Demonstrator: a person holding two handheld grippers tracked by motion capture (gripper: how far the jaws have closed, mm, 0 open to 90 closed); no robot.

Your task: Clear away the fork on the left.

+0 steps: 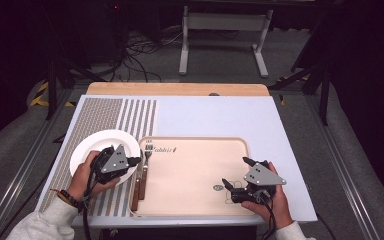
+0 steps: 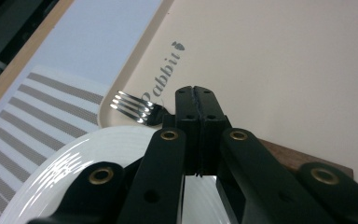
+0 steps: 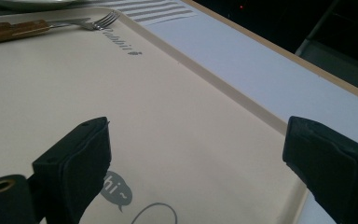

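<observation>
A white plate (image 1: 91, 147) lies on the striped mat to the left of a beige tray (image 1: 195, 172). A fork (image 1: 147, 152) with a wooden handle lies along the tray's left edge, and a second wooden handle (image 1: 136, 192) lies beside it. My left gripper (image 1: 136, 161) hovers over the plate's right rim. In the left gripper view that gripper (image 2: 198, 100) is shut with nothing between its pads, just beside the fork tines (image 2: 133, 107). My right gripper (image 1: 235, 171) sits over the tray's near right corner. Its jaws stand open and empty (image 3: 200, 154) above the bare tray (image 3: 168, 93).
A grey-and-white striped mat (image 1: 105, 117) covers the left of the light blue table top (image 1: 220, 117). The tray's raised rim (image 3: 223, 86) runs beside the right gripper. A wooden table edge (image 1: 177, 89) lies at the back, with dark floor, cables and a white stand beyond.
</observation>
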